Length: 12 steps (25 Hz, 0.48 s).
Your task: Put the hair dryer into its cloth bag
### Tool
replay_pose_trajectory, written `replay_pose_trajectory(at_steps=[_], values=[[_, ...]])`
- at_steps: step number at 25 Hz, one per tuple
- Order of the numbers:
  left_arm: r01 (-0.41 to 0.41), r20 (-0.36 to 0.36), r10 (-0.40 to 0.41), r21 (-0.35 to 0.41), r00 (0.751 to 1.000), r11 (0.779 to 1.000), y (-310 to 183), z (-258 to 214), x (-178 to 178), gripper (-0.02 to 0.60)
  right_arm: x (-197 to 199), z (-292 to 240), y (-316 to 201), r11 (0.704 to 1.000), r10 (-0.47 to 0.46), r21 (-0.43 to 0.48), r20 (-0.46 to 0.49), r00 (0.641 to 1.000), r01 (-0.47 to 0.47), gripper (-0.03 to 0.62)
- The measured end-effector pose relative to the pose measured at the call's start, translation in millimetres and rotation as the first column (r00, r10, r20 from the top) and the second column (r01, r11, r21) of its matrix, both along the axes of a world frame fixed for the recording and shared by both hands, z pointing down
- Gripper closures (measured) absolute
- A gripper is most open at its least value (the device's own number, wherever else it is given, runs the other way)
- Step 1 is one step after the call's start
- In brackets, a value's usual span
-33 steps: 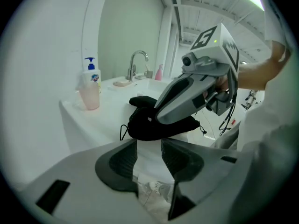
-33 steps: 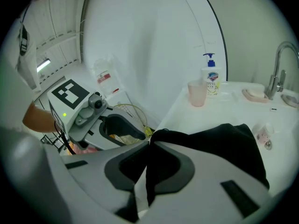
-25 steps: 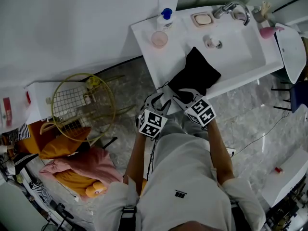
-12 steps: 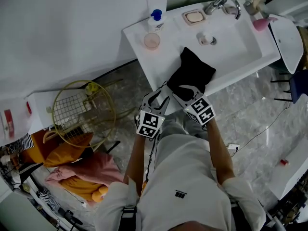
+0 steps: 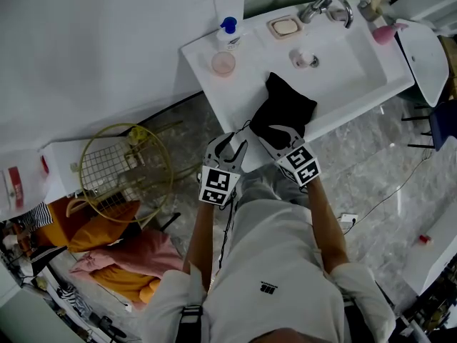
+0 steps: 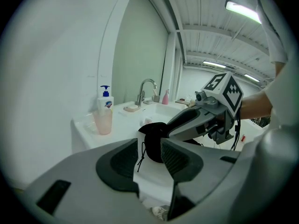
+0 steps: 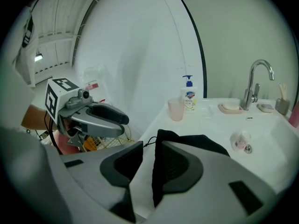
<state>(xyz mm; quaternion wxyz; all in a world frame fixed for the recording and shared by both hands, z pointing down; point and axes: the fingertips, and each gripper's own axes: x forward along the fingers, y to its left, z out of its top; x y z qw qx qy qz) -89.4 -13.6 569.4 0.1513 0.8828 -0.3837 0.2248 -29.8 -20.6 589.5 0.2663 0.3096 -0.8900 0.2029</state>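
Observation:
The black cloth bag (image 5: pixel 285 104) lies bulging on the white counter (image 5: pixel 243 95), its mouth at the near edge. No hair dryer shows. My right gripper (image 5: pixel 281 134) is at that mouth. Its jaws have just been opening, and a fold of the bag's edge (image 7: pixel 155 181) hangs between them against one pad, unpressed. My left gripper (image 5: pixel 228 147) hovers just off the counter's edge, left of the bag, with its jaws slightly apart. In the left gripper view the bag's drawstring (image 6: pixel 141 155) dangles loose beyond the gap, in front of the bag (image 6: pixel 154 134).
A soap dispenser (image 5: pixel 227 28), a pink cup (image 5: pixel 223 63), a soap dish (image 5: pixel 284 27) and a faucet (image 5: pixel 328 7) stand round the basin (image 5: pixel 357 63). On the floor at left are a yellow wire basket (image 5: pixel 125 166) and a heap of orange and pink clothes (image 5: pixel 107 245).
My right gripper's jaws have spread on the bag's edge. My left gripper has lifted and drawn a little left, away from the bag. The bag has stayed on the counter.

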Motion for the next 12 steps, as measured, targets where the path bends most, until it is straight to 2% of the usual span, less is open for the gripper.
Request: replay_pose_trajectory(at_steps=[12], values=[[0.000, -0.003, 0.000, 0.002, 1.000, 1.000, 0.9, 0.7, -0.7, 0.416, -0.8, 0.9, -0.2, 1.000, 0.000, 0.012, 0.003, 1.000, 0.000, 0.477]])
